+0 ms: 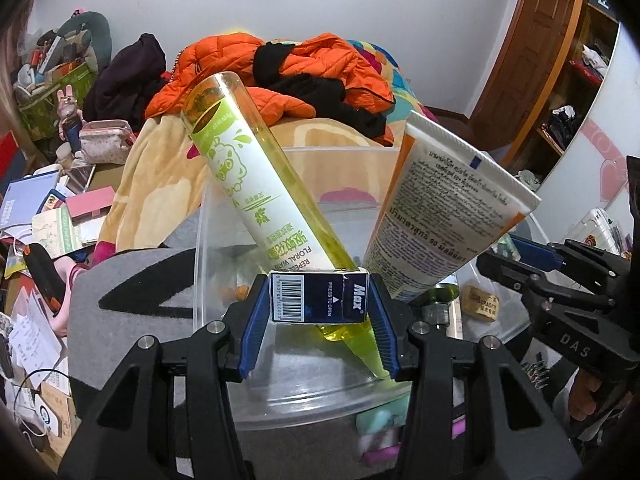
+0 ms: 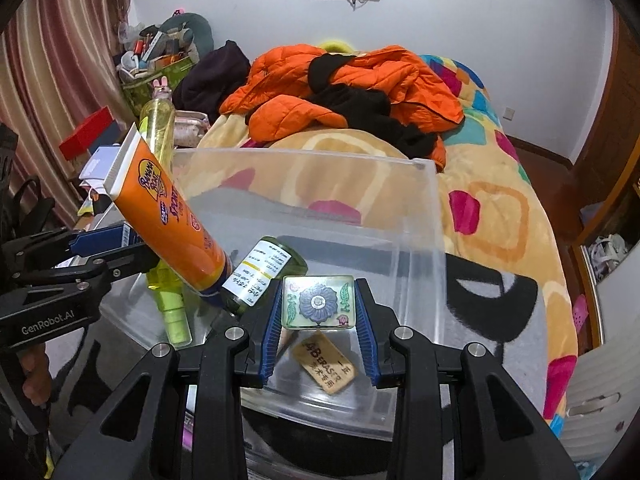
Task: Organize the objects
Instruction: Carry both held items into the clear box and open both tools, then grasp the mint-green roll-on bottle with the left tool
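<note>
My left gripper (image 1: 319,298) is shut on a small dark blue "Max" box (image 1: 320,294), holding it over the near side of a clear plastic bin (image 1: 202,216). In the bin a yellow-green floral water bottle (image 1: 256,176) and a sunscreen tube (image 1: 444,208) lean upright. My right gripper (image 2: 319,300) is shut on a square tile with a blue flower (image 2: 318,300), just above a tan eraser (image 2: 325,362) on the bin floor (image 2: 392,264). The orange tube (image 2: 168,216) and a small green bottle with a white label (image 2: 264,270) lie to its left. The left gripper (image 2: 116,242) shows at the left edge.
The bin rests on a grey cushion with black marks (image 2: 492,304) in front of a bed with a patterned blanket (image 2: 496,208) and an orange jacket (image 2: 360,84). A cluttered desk with papers and boxes (image 1: 48,216) lies to the left. A wooden door (image 1: 532,40) stands at the far right.
</note>
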Demonstrator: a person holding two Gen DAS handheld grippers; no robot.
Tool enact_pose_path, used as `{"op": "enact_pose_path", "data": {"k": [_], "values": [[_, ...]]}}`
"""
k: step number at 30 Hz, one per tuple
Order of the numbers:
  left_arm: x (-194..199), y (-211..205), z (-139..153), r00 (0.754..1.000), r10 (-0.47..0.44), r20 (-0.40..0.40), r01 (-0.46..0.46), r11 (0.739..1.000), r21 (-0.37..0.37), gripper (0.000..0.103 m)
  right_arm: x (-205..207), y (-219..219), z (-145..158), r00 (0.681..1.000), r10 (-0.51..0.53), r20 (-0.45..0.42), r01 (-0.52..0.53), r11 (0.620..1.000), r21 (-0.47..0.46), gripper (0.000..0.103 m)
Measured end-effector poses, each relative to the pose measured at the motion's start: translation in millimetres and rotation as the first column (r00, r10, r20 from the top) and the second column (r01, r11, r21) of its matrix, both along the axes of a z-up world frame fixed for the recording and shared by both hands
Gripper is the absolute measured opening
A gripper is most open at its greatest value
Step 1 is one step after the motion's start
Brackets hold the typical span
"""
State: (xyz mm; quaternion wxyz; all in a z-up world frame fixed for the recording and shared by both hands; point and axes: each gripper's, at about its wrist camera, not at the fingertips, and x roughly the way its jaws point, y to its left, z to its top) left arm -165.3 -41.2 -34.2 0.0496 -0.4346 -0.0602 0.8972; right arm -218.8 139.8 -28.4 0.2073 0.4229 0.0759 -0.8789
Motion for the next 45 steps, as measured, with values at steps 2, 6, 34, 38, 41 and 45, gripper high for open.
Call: {"op": "enact_pose_path", "data": {"k": [2,6,34,38,41,45], "values": [[-1.0,0.3,0.0,1.000,-0.002,0.002,0.002,1.000,0.000,0.047,-0.6,-3.9,-0.9,1.000,0.003,0.002,-0.003,1.000,0.018,0.031],[-0.4,0.3,-0.5,1.000,-0.005,0.009,0.005,1.000,0.004,0.048,-2.2,-8.6,-2.0,1.000,-0.002,-0.001,0.002,0.998,0.055,0.031],[71.7,-2.6,39.1,0.991,0.053,-0.122,-0.060,0.997,-0.057,0.094,64.5,26.1,47.4,0.992,0.037,-0.120,-0.043,0.998,-0.048,0.060],[84.0,4.6,32.6,0.994,0.033,-0.106,-0.039,0.998,-0.058,0.094,78.3,31.8,42.6,0.993,0.040,-0.112,-0.045,0.998,-0.043,0.060],[89.8,10.4,22.4,0.997,0.021,-0.075,-0.024,0.999,-0.033,0.094,82.8,37.4,34.8,0.996,0.032,-0.089,-0.036,0.999,-0.040,0.060],[89.5,18.8,0.1,1.000,0.010,-0.018,-0.010,1.000,-0.023,0.094,82.9,45.1,18.7,0.999,0.017,-0.035,-0.018,0.999,-0.045,0.060]]}}
